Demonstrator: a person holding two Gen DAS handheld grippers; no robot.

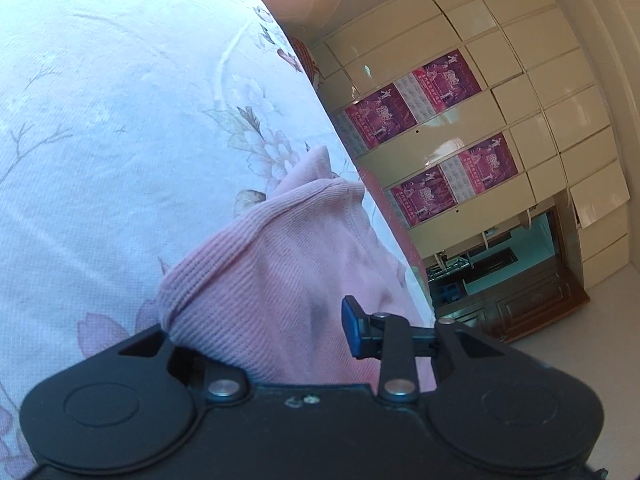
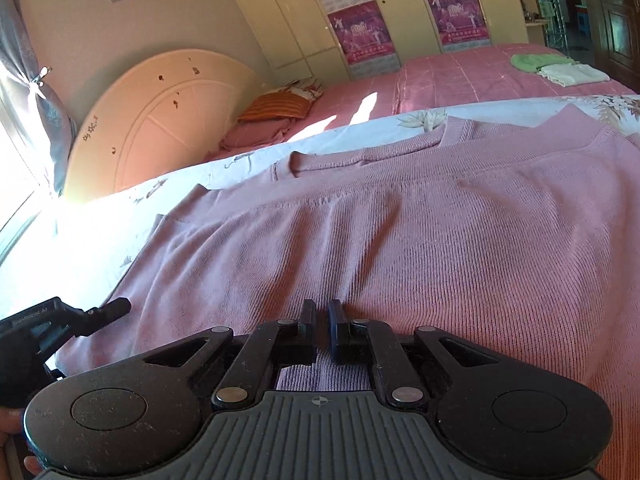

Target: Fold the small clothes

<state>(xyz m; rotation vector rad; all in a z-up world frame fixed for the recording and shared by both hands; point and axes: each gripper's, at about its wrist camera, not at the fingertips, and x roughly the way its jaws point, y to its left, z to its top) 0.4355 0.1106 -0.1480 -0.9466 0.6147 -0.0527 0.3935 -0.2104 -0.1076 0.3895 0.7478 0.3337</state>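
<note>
A pink ribbed knit top [image 2: 400, 220] lies spread on a white floral bedsheet [image 2: 100, 232], neckline at the far side. My right gripper [image 2: 322, 332] is shut on its near hem, fabric pinched between the fingers. In the left wrist view the same top [image 1: 272, 276] is bunched and lifted over my left gripper [image 1: 280, 328]. Only the right finger with its blue pad [image 1: 354, 330] shows; the left finger is hidden under the cloth, so its state is unclear. The left gripper also shows at the left edge of the right wrist view [image 2: 108, 308].
A pink bedspread [image 2: 460, 76] lies beyond, with a folded green cloth [image 2: 530, 61] and a folded white cloth [image 2: 572, 74] on it. A curved headboard [image 2: 160, 120], pillows [image 2: 276, 112] and a cream wardrobe with purple posters [image 1: 440, 120] stand around. The bed edge [image 1: 360, 168] runs diagonally.
</note>
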